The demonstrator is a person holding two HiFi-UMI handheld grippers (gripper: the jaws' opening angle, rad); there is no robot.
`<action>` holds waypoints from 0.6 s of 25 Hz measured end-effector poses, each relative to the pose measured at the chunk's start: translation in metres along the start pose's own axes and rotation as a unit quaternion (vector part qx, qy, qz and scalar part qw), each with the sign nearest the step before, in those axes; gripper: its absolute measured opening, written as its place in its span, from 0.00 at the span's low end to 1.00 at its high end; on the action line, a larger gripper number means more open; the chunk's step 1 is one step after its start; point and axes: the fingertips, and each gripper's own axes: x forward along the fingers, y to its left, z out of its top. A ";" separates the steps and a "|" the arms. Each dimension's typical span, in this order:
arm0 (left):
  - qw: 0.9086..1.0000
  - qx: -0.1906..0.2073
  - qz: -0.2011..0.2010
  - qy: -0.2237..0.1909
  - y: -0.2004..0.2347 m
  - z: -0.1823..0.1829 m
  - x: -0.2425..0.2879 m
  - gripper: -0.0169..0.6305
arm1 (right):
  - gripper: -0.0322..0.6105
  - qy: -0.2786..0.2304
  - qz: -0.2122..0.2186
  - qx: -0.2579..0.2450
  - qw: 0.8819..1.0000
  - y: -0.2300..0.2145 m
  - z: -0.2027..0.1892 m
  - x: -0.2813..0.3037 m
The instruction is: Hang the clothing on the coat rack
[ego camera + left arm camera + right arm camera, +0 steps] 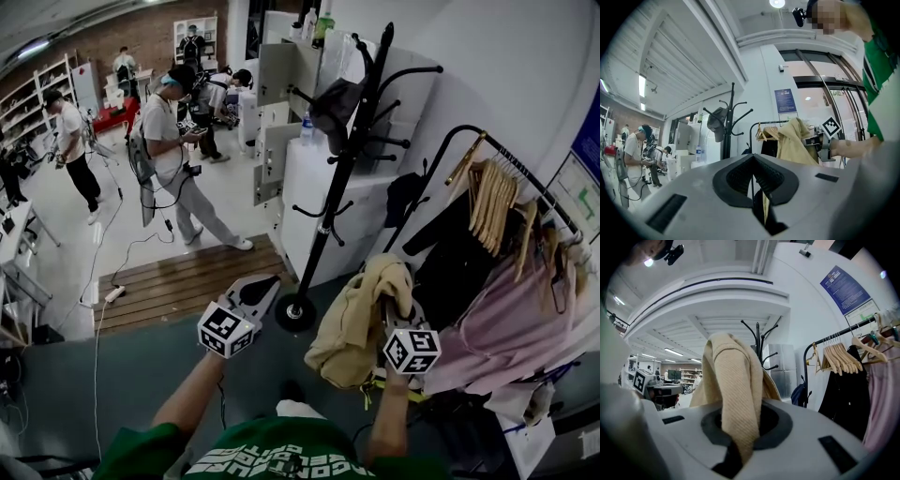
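In the head view the garment (pixel 361 323) drapes over the right gripper (pixel 394 314), so its jaws are hidden and only its marker cube (pixel 411 350) shows. The clothes rail (pixel 525 178) runs off the right edge with its far end cut away. In the right gripper view the same cloth fills the gap between the jaws and covers the lower pole of the coat rack (pixel 759 336), so only its top hooks show, and in the 2 gripper views the print on the blue poster (pixel 785 100) is too small to read.
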 end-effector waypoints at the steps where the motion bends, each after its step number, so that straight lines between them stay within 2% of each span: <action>1: 1.000 0.000 -0.001 0.000 0.000 0.001 0.001 0.03 | 0.11 0.000 0.000 0.000 1.000 -0.001 0.001 0.000; 8: 1.000 0.003 -0.002 0.004 0.004 0.003 0.010 0.03 | 0.11 -0.007 -0.003 -0.005 1.000 -0.005 0.016 0.007; 15: 1.000 0.008 -0.004 -0.003 0.006 0.012 0.023 0.03 | 0.11 -0.025 -0.004 -0.019 0.999 -0.014 0.048 0.016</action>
